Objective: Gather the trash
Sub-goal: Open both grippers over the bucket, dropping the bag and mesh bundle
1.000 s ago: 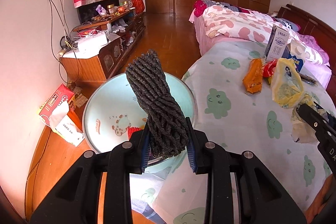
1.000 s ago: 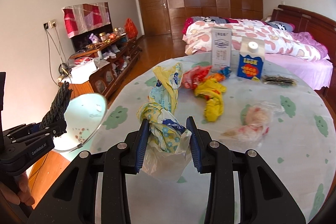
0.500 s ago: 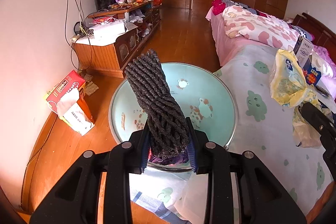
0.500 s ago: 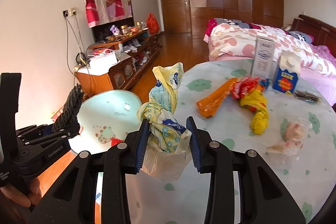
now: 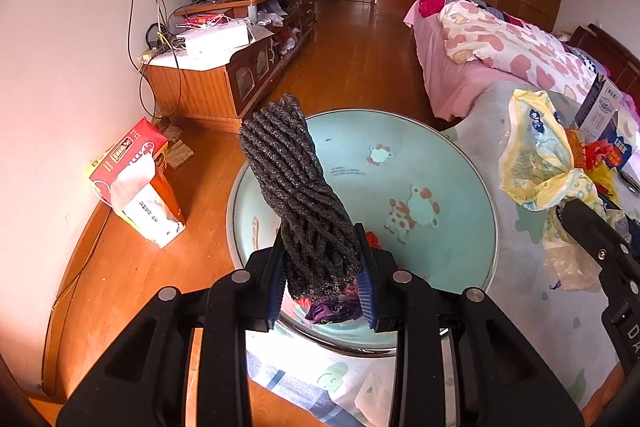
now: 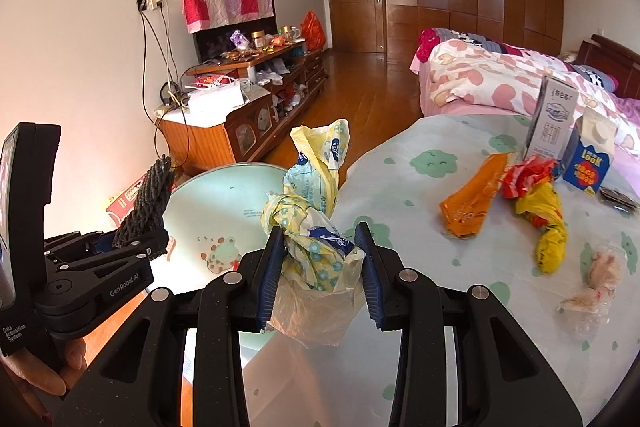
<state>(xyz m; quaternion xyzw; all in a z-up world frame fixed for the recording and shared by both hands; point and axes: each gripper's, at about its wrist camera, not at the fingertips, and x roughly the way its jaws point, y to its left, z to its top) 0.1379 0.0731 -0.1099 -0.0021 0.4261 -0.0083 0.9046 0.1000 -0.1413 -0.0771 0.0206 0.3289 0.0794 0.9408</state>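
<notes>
L gripper (image 5: pixel 322 273), centre frame, clamps dark foam net (image 5: pixel 298 195) over teal basin (image 5: pixel 460 211). R gripper (image 6: pixel 318 269), lower centre, clamps crumpled yellow bag (image 6: pixel 310 211) at table (image 6: pixel 460 307) edge w/ basin at left.

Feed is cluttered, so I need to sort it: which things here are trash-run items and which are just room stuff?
Job:
- black foam net in left tongs
- knotted plastic bags in right tongs
- teal basin
- orange wrapper, yellow bag on table

Lying about:
- tissue box
- TV cabinet
- bed
</notes>
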